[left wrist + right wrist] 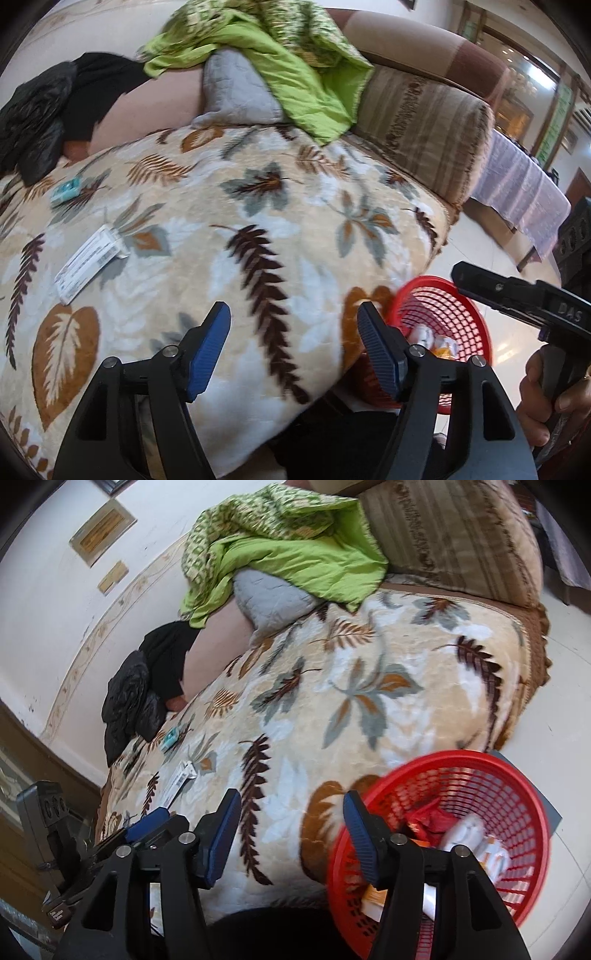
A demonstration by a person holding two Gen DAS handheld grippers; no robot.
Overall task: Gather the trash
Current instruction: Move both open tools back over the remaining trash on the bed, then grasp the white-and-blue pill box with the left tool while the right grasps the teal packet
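Observation:
A red mesh basket (480,786) stands on the floor by the sofa's front, with several wrappers inside; it also shows in the left wrist view (436,299). A white flat packet (88,260) and a small teal packet (65,192) lie on the leaf-patterned blanket (258,236) at the left; both show in the right wrist view, the white packet (180,779) and the teal packet (170,738). My left gripper (293,347) is open and empty above the blanket's front. My right gripper (291,834) is open and empty, beside the basket's rim.
A green quilt (280,62), a grey pillow (236,92) and black clothing (40,110) lie at the sofa's back. A brown striped armrest (424,122) is at the right. A cloth-covered table (524,192) stands beyond on the tiled floor.

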